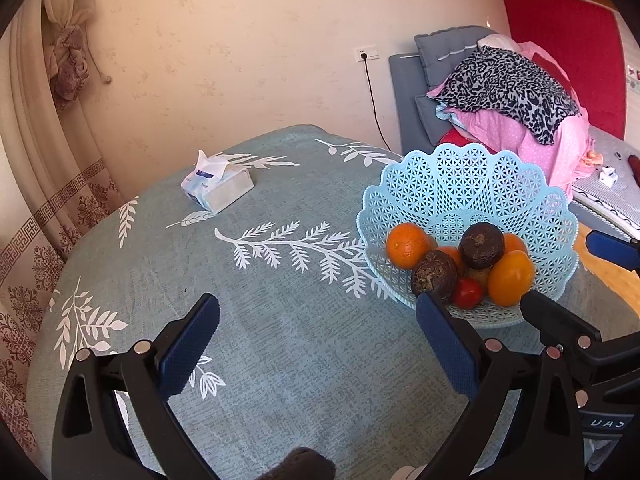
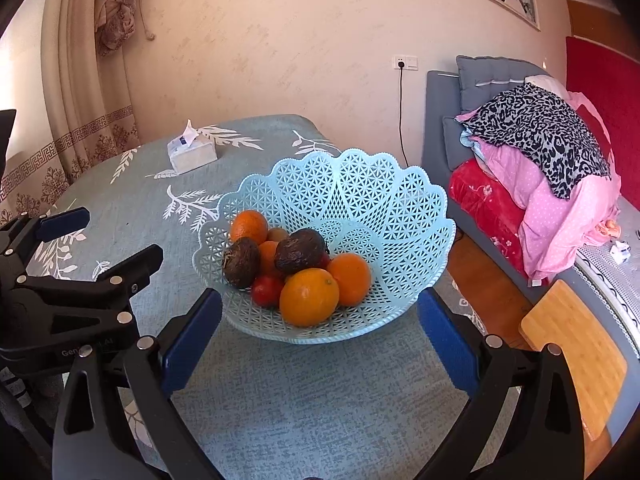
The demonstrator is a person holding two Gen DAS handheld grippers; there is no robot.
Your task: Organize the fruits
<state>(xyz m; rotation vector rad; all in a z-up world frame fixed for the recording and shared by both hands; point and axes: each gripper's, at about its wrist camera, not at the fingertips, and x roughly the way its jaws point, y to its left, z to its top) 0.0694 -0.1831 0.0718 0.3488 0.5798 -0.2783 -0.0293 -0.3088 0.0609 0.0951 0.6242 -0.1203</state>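
Note:
A light blue lattice basket [image 1: 472,184] [image 2: 360,200] stands on the round table near its right edge. It holds several oranges [image 2: 309,297] [image 1: 407,245], two dark brown avocados [image 2: 299,255] [image 1: 481,245] and a small red fruit [image 2: 267,290] [image 1: 467,293]. My left gripper [image 1: 318,312] is open and empty over bare cloth left of the basket; it also shows in the right wrist view [image 2: 112,236]. My right gripper [image 2: 320,308] is open and empty, its fingertips on either side of the basket's near rim. It shows in the left wrist view at the right [image 1: 576,276].
The table wears a blue-green cloth with white leaf prints [image 1: 280,320] [image 2: 320,400]. A tissue pack [image 1: 216,186] [image 2: 191,152] lies at the far side. A bed with piled bedding [image 2: 540,168] stands at right, with a wooden board [image 2: 576,356] near it.

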